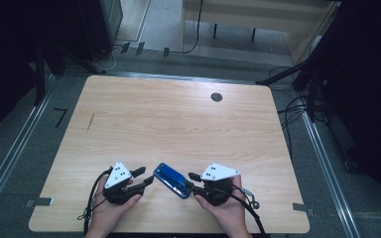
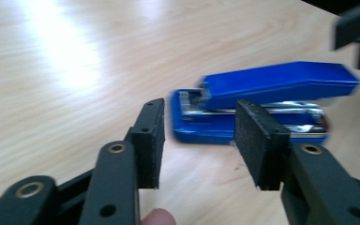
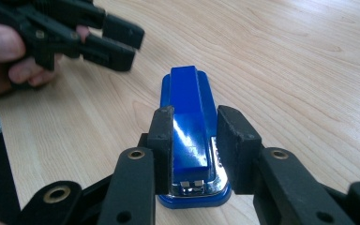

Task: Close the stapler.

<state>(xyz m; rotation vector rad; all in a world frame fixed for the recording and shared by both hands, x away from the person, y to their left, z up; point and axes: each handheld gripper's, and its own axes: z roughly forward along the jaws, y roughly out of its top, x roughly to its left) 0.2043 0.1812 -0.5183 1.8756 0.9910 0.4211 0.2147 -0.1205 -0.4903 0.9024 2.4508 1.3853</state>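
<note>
With your right gripper (image 3: 194,140) straddling the blue stapler (image 3: 191,117) near end, unclenched, close squarely; left gripper (image 2: 201,140) waits released.

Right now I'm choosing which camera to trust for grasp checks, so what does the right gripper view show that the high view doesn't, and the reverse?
Right gripper view: the right gripper straddles the nose of the blue plastic stapler, a gap showing beside the right jaw, plus the chrome staple channel.

High view: the whole pale wooden table, its round grey cable hole, both hands, and the grey floor beyond.

Both: the stapler lying between the two grippers, with the left gripper open beside it.
</note>
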